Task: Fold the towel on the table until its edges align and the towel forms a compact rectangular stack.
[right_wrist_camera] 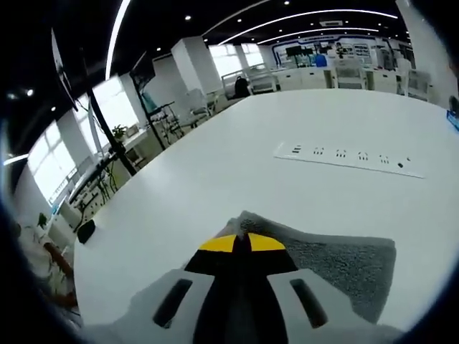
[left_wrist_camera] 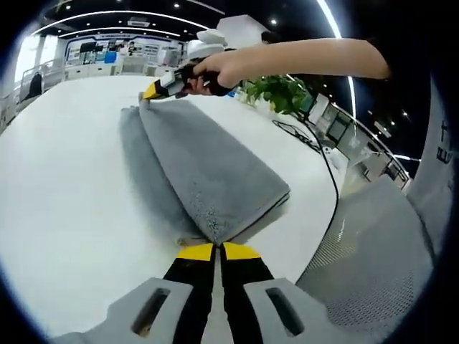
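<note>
A grey towel [left_wrist_camera: 204,168] lies folded over on the white table [left_wrist_camera: 64,179], its upper layer lifted between two held corners. My left gripper [left_wrist_camera: 215,249] is shut on the near corner, where the cloth bunches at its yellow tips. At the far end a hand holds my right gripper [left_wrist_camera: 152,92], shut on the towel's far corner. In the right gripper view, my right gripper [right_wrist_camera: 241,241] is shut on the grey towel [right_wrist_camera: 337,269], which spreads out to its right on the table [right_wrist_camera: 215,172].
A black cable [left_wrist_camera: 315,147] runs along the table's right edge near a green plant [left_wrist_camera: 283,93]. A white power strip [right_wrist_camera: 348,158] lies flat on the table beyond the towel. Desks, chairs and windows stand around the room.
</note>
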A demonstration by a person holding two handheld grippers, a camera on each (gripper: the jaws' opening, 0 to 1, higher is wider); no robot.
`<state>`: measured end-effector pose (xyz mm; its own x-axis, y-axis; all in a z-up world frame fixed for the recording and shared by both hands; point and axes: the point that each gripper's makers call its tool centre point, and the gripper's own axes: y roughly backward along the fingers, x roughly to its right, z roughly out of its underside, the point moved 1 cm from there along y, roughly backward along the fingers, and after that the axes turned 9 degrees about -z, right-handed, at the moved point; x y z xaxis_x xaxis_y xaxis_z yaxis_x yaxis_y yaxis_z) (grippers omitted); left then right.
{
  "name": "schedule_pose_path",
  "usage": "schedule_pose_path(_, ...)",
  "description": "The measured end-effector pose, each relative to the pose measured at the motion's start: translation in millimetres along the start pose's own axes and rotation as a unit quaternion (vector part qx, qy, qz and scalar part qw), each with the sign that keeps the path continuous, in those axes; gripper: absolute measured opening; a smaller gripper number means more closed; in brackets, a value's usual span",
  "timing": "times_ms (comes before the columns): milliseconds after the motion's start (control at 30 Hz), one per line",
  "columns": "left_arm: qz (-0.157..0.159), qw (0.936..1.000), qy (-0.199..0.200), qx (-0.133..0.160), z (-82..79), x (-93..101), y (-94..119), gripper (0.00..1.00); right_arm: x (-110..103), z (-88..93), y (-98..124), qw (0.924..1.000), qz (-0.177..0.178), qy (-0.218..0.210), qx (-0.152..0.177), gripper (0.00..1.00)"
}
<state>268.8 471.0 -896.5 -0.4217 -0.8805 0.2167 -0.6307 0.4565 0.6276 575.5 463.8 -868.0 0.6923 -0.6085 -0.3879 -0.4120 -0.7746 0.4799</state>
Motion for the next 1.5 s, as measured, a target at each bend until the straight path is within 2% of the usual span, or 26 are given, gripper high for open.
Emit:
schedule_pose_path(233, -0.016, 0.9997, -0.015, 0.010, -12.9, -2.1, 14, 0.07, -5, 0.6, 14, 0.9993, -0.016, 0.032, -0.010, 0.05)
schedule_pose_path(400, -0.027, 0.9986, -0.043, 0.016, -23.9, -2.8, 23, 0.09, -1, 2.2, 23, 0.9983, -0.018, 0.052, -0.018, 0.08)
schedule_pose_path(533, -0.049, 0.9962, -0.069, 0.019, -31.8, -8.7, 24, 0.19, 3, 10.9, 35, 0.9972, -0.022, 0.063, -0.034, 0.14)
schedule_pose_path(667, -0.049, 0.9937, -0.098, 0.022, -37.5, -8.2, 22, 0.24, 8, 21.9, 44, 0.9954, -0.025, 0.079, -0.048, 0.17)
schedule_pose_path(767, -0.039, 0.9900, -0.135, 0.013, -38.3, -3.1, 17, 0.27, 1, 33.8, 55, 0.9919, -0.038, 0.101, -0.066, 0.19)
schedule_pose_path(867, -0.025, 0.9879, -0.153, 0.009, -39.2, 4.3, 13, 0.29, -4, 48.6, 64, 0.9888, -0.054, 0.107, -0.089, 0.22)
schedule_pose_path(967, -0.015, 0.9853, -0.170, 0.004, -39.1, 8.0, 8, 0.31, -13, 61.3, 76, 0.9880, -0.056, 0.110, -0.092, 0.24)
schedule_pose_path(1100, -0.007, 0.9828, -0.184, -0.001, -41.3, 11.8, 3, 0.34, -17, 66.7, 91, 0.9870, -0.045, 0.126, -0.089, 0.26)
schedule_pose_path(1200, -0.005, 0.9811, -0.194, -0.001, -42.3, 13.8, -1, 0.34, -20, 73.5, 100, 0.9851, -0.049, 0.137, -0.092, 0.26)
schedule_pose_path(1500, 0.015, 0.9671, -0.252, -0.028, -28.7, 24.7, -12, 0.35, -48, 100.6, 128, 0.9747, -0.077, 0.177, -0.113, 0.27)
